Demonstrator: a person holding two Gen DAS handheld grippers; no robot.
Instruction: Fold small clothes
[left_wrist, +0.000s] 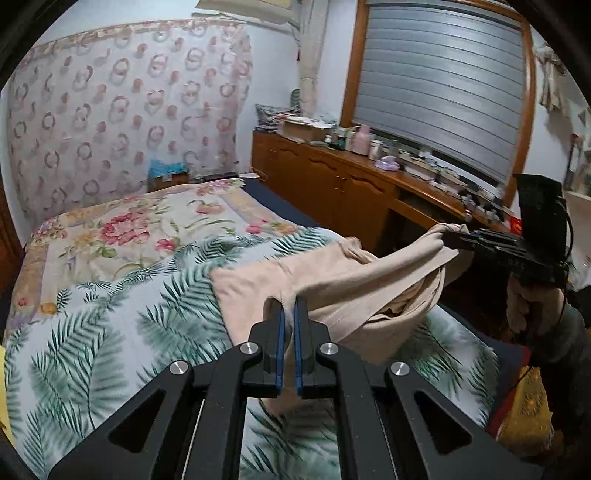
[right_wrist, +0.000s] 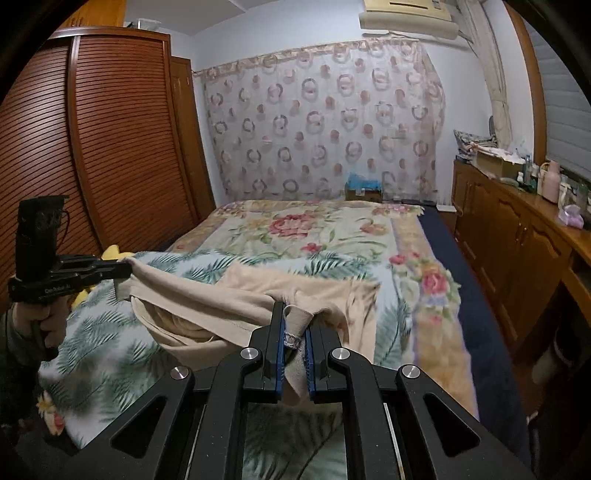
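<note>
The beige garment (left_wrist: 332, 280) hangs stretched between the two tools, its far part still lying on the palm-leaf blanket (left_wrist: 103, 325) of the bed ahead of them. The left tool (left_wrist: 290, 310) is clamped tight on one edge, the right tool (right_wrist: 295, 325) nearly closed on the other edge. A wooden counter (left_wrist: 332, 177) runs along the right.

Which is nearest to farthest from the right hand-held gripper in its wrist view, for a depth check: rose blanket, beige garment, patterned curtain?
1. beige garment, clamped in the right hand-held gripper.
2. rose blanket, mid-bed beyond.
3. patterned curtain, far wall.
</note>
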